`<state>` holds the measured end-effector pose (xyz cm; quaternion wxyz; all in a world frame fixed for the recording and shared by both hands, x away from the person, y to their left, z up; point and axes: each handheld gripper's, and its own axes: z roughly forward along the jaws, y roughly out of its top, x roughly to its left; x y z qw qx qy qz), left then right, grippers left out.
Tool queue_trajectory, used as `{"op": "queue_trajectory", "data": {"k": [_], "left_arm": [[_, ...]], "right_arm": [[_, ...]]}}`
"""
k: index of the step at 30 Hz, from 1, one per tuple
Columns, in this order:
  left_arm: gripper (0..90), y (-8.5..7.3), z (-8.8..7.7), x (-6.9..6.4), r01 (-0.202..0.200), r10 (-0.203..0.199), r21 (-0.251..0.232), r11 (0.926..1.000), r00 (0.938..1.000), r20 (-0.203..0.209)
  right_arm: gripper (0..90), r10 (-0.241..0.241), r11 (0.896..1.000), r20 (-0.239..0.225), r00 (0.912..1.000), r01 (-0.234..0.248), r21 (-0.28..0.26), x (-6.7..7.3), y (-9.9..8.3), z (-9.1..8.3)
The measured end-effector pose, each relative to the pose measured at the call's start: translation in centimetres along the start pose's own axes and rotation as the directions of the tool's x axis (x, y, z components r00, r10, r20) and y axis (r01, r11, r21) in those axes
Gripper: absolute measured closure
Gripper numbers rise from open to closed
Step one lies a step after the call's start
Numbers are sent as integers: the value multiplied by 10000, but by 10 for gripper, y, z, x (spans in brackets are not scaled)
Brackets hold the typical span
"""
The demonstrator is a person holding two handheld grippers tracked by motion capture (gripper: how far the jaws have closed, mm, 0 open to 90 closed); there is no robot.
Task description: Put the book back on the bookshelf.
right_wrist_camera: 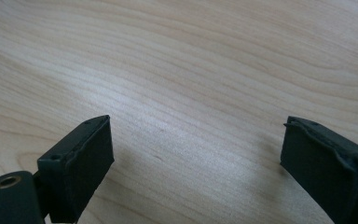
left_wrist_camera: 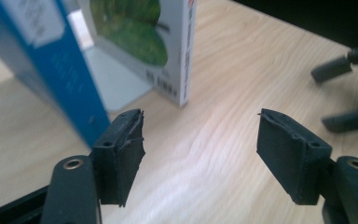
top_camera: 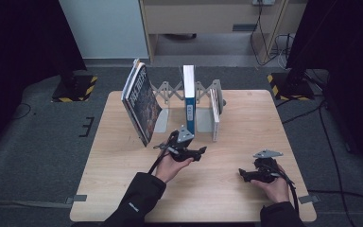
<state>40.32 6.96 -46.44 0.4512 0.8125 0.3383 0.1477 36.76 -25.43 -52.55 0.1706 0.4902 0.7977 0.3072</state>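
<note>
Fingers of the left gripper (top_camera: 199, 152) stand apart with nothing between them; in the left gripper view the two black pads (left_wrist_camera: 121, 156) frame bare wood. Fingers of the right gripper (top_camera: 242, 174) are likewise spread wide and empty, held low over the table (top_camera: 246, 118), with only wood grain between them in the right gripper view.

The left gripper sits near the table's middle, just in front of the blue-spined book (top_camera: 189, 101). That book stands upright in the grey folding rack (top_camera: 168, 92) at the far edge. A thin white book (top_camera: 216, 124) stands upright to its right. The large dark-covered book (top_camera: 141, 101) leans at the rack's left end, tilted with its top to the left.

The right gripper lies towards the near right of the table, well apart from the books. In the left gripper view its fingers (left_wrist_camera: 333, 70) show at the far right.
</note>
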Motion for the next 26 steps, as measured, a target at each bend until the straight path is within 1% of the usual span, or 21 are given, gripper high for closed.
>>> {"op": "queue_trajectory", "data": {"k": [3, 5, 6, 9, 12, 13, 17, 18, 20, 21, 23, 25, 26], "left_arm": [[291, -12, -8, 5, 146, -147, 240, 9996, 9999, 41], [275, -23, -15, 9, 365, -371, 383, 9986, 9992, 145], [268, -26, -18, 11, 407, -415, 431, 9982, 9990, 169], [239, -39, -29, 17, 408, -417, 628, 9972, 9990, 131], [206, -54, -42, 26, 658, -673, 878, 9940, 9976, 138], [205, -59, -46, 29, 691, -705, 966, 9929, 9975, 105], [190, -76, -63, 42, 834, -822, 1163, 9897, 9965, -151], [178, -81, -68, 46, 1000, -975, 1233, 9873, 9949, -257], [171, -90, -75, 55, 1190, -1136, 1468, 9820, 9925, -446], [169, -94, -78, 59, 1194, -1116, 1562, 9805, 9921, -575], [157, -102, -84, 67, 1170, -1033, 1877, 9752, 9913, -816], [159, -108, -88, 74, 1355, -1168, 2039, 9696, 9880, -1011], [150, -108, -88, 74, 1355, -1168, 2039, 9696, 9880, -1011]], "right_arm": [[95, 76, 10000, -13, 10000, -76, -43, -1, 1, -2], [95, 138, 9998, 39, 9999, -138, -139, 0, 1, -3], [95, 175, 9998, 28, 9998, -175, -133, 0, 1, -4], [93, 177, 9998, 88, 9998, -176, -93, 0, 1, -5], [92, 183, 9998, 135, 9997, -183, -10, 0, 1, -5], [92, 166, 9999, 153, 9997, -166, -1, 0, 1, -5], [87, 224, 9997, 197, 9996, -225, 7, -2, 0, -6], [87, 309, 9995, 205, 9993, -309, 19, -1, 0, -6], [86, 289, 9996, 221, 9993, -289, 35, -2, 0, -7], [85, 307, 9995, 234, 9993, -308, 38, -2, 0, -7], [84, 354, 9994, 266, 9990, -355, 49, -2, -1, -7], [83, 373, 9993, 270, 9989, -375, 75, -2, -1, -9], [82, 382, 9993, 275, 9989, -383, 48, -3, -1, -9]]}}
